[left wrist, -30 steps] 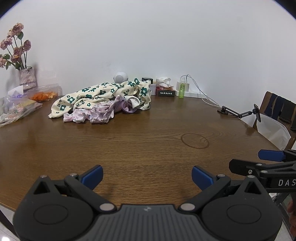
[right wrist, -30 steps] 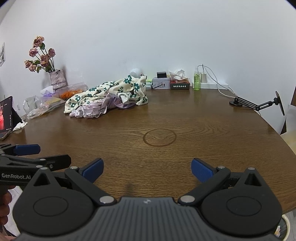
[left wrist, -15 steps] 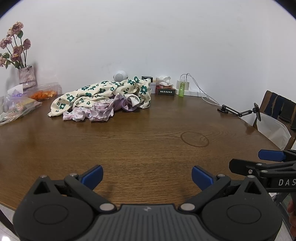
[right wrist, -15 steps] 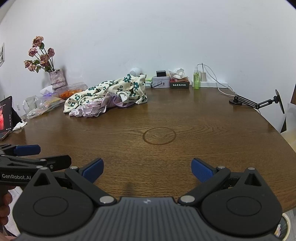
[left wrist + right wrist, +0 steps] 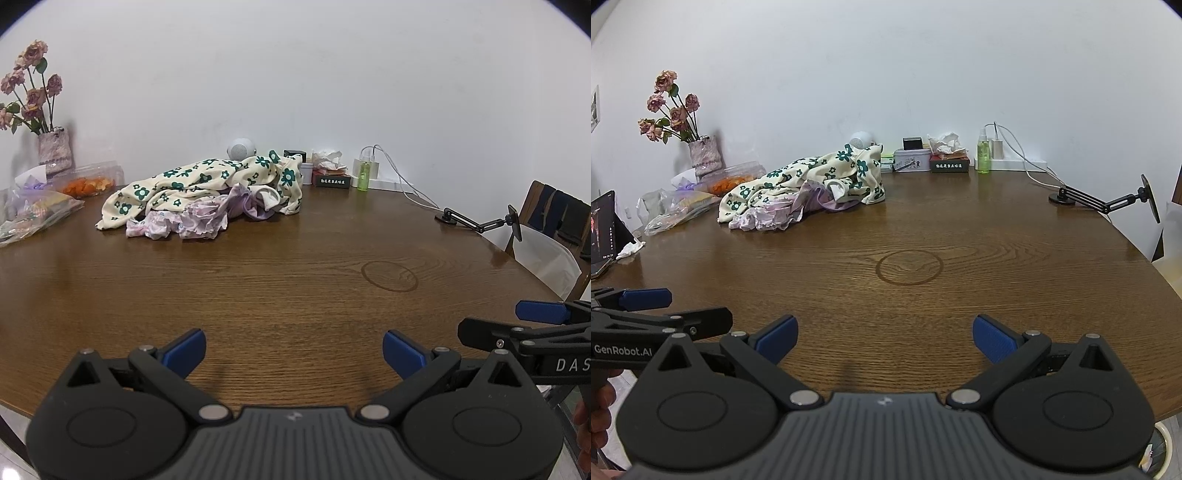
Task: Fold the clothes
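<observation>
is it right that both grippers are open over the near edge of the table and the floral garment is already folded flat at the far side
Not quite. Both views show the floral garment crumpled in a heap over purple clothes, not folded. The rest holds: the left gripper and right gripper are open over the table.

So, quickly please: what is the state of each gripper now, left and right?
Left gripper: open, holding nothing, above the bare table.
Right gripper: open, holding nothing; the clothes pile lies far ahead.
</observation>
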The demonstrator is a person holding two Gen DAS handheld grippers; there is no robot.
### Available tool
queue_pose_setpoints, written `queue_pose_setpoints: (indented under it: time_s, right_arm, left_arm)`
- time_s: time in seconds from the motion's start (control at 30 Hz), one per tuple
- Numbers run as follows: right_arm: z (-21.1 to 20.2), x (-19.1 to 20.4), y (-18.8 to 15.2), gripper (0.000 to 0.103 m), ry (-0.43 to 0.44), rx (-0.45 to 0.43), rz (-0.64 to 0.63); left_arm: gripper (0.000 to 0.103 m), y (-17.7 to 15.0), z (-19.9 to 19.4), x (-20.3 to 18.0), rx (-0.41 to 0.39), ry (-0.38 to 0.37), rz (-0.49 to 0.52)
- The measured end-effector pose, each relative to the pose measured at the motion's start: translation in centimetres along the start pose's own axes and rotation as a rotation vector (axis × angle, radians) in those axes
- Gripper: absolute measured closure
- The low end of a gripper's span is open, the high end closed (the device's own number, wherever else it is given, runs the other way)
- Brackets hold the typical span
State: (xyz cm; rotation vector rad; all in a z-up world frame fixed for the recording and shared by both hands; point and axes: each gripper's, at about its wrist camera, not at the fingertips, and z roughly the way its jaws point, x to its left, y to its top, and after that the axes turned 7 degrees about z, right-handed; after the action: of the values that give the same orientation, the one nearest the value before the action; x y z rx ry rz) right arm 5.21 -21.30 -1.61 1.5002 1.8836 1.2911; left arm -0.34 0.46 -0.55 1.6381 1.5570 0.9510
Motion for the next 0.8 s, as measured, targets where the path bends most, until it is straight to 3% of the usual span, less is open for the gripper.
queue_pose_setpoints:
  time_s: [0.8]
  right_arm:
    - [-0.05, 0.03, 0.06, 0.0, -0.002, -0.002, -0.005]
  left_arm:
    - [0.001, 0.01, -0.13, 0.11, -0.004, 0.005, -0.004]
